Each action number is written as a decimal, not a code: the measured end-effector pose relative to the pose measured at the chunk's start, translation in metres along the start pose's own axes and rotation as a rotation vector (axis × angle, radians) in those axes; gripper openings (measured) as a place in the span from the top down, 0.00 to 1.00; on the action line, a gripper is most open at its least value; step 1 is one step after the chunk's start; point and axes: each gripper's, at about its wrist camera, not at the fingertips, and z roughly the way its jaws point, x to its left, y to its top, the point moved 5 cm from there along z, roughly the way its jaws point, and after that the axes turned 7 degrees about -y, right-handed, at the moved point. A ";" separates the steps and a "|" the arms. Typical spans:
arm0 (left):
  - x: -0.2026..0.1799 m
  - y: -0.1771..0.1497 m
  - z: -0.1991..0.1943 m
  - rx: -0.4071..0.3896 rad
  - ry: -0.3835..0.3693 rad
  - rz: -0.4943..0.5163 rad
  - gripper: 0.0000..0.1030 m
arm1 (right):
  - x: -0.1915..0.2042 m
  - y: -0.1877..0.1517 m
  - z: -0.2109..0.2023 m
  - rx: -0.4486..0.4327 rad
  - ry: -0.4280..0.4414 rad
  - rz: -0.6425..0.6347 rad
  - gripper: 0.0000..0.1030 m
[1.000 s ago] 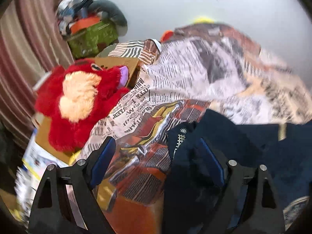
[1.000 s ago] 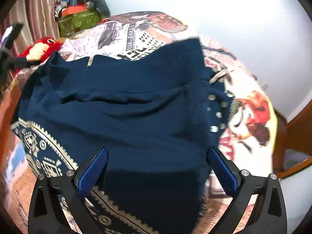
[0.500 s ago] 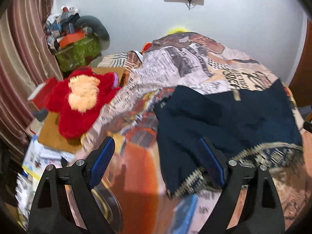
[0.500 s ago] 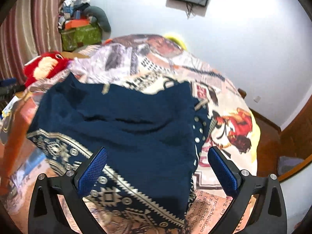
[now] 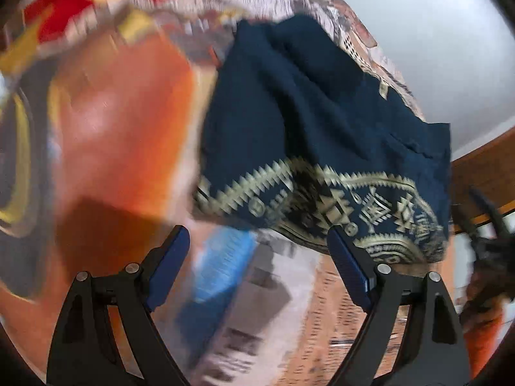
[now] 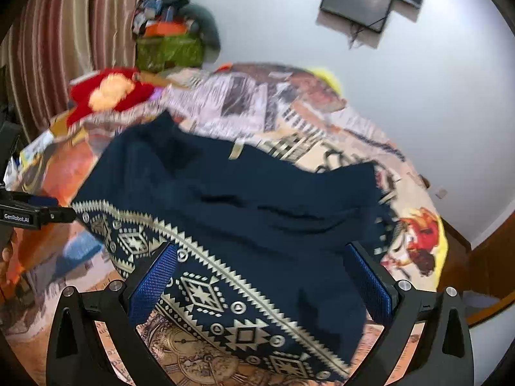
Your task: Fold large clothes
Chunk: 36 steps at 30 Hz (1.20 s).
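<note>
Two fisheye views, one from each handheld tool, both looking down at a bed w/ a busy printed bedspread (image 6: 244, 103).

Right wrist view: a large navy garment (image 6: 244, 199) lies spread across the centre of the frame on the bed. Its hem, w/ a cream geometric border (image 6: 206, 292), runs diagonally from mid left to lower right. The right tongs (image 6: 260, 276) sit at the bottom of the frame, blue pads wide apart, nothing between them; they hover over the border, pads not pressing the cloth. At the left edge, mid-height, part of the other tool pokes in; its tip is just beside the garment's left corner, contact unclear. Upper left: red plush toy (image 6: 109, 93) by the bed's edge, striped curtain (image 6: 58, 32) behind it, and a green box (image 6: 170, 51) piled w/ clutter. Top right: dark wall-mounted screen (image 6: 357, 0) on a white wall.

Left wrist view: heavily motion-blurred. The same garment (image 5: 305, 112) fills the centre and right, patterned border (image 5: 354, 206) along its lower edge. The left tongs (image 5: 257, 251) at the bottom are wide apart and empty; the right-hand pad overlaps the border in the frame, but touching or not can't be told. Orange and blue bedspread print (image 5: 122, 112) smears across the left and lower centre. Red plush (image 5: 74, 3) at top left.
</note>
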 end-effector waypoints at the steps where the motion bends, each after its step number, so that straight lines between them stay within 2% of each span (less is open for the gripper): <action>1: -0.002 -0.003 0.006 0.012 -0.041 -0.019 0.15 | 0.003 -0.003 0.008 0.015 0.005 -0.011 0.00; 4: -0.004 -0.005 0.021 0.038 -0.154 -0.080 0.15 | 0.011 -0.014 0.037 0.083 0.012 -0.027 0.00; 8: 0.004 0.002 0.043 0.041 -0.193 -0.172 0.15 | 0.016 -0.030 0.071 0.183 0.050 -0.004 0.00; 9: 0.005 0.005 0.049 0.033 -0.223 -0.196 0.16 | 0.016 -0.034 0.078 0.203 0.070 0.013 0.00; 11: 0.001 0.010 0.053 0.012 -0.252 -0.209 0.16 | 0.015 -0.039 0.086 0.215 0.092 0.041 0.00; 14: -0.009 0.021 0.063 -0.025 -0.262 -0.187 0.16 | 0.016 -0.041 0.087 0.190 0.095 0.018 0.00; 18: -0.023 0.039 0.075 -0.081 -0.234 -0.216 0.18 | 0.016 -0.046 0.085 0.165 0.094 0.011 0.00; 21: -0.028 0.052 0.082 -0.117 -0.183 -0.244 0.31 | 0.016 -0.048 0.084 0.152 0.100 0.006 0.00; 22: -0.028 0.058 0.084 -0.129 -0.165 -0.252 0.40 | 0.016 -0.048 0.084 0.152 0.105 0.007 0.00; 23: -0.028 0.065 0.086 -0.142 -0.141 -0.256 0.54 | 0.015 -0.048 0.084 0.152 0.109 0.009 0.00; 24: -0.029 0.068 0.085 -0.157 -0.102 -0.259 0.62 | 0.015 -0.048 0.084 0.153 0.114 0.012 0.00; 25: -0.026 0.072 0.079 -0.165 -0.080 -0.259 0.74 | 0.015 -0.048 0.084 0.154 0.122 0.013 0.00; 26: -0.027 0.073 0.076 -0.177 -0.075 -0.260 0.83 | 0.014 -0.049 0.083 0.155 0.132 0.013 0.00; 29: -0.042 0.071 0.056 -0.227 -0.036 -0.195 0.89 | 0.016 -0.052 0.077 0.162 0.152 0.002 0.00; 33: -0.071 0.061 0.013 -0.302 0.032 -0.029 0.91 | 0.017 -0.053 0.064 0.193 0.174 -0.019 0.00; 36: -0.075 0.052 -0.022 -0.324 0.076 0.052 0.91 | 0.009 -0.046 0.044 0.186 0.241 0.044 0.00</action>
